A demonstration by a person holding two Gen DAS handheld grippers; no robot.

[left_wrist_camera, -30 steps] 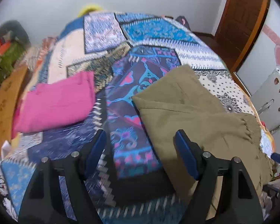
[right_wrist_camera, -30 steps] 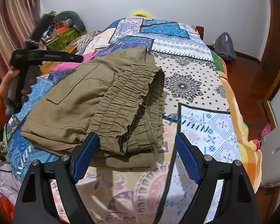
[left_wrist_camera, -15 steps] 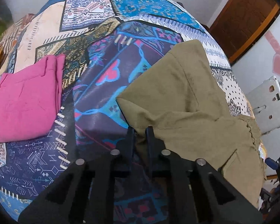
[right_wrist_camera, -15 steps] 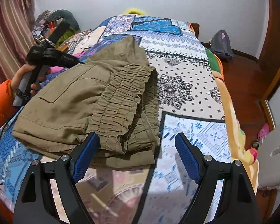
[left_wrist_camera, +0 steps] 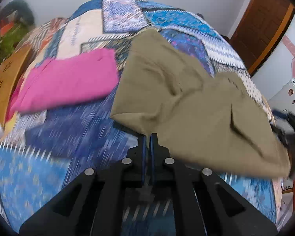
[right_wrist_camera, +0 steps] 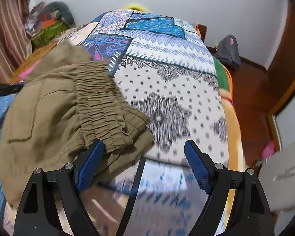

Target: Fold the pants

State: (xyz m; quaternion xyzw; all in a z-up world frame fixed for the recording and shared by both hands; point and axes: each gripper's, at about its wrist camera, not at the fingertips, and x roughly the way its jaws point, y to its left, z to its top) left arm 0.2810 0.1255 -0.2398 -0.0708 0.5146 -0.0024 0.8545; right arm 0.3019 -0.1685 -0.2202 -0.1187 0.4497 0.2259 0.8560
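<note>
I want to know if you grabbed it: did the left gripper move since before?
Yes. The left gripper came in from over the patchwork bedspread, and its jaws have just closed on the edge of the olive-green cotton pants.

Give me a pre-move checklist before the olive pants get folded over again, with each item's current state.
1. Left gripper pinching the near edge of the olive pants: ok. Its jaws have just closed and the fabric pulls to a point at the tips.
2. Right gripper gripping the elastic waistband: not ok. Its jaws stand wide open, one finger beside the band.
3. Pink garment lying apart from the pants: ok.
4. Bedspread bare beyond the waistband for laying the fold: ok.
5. Layers under the pants lying flat: cannot tell, hidden.
</note>
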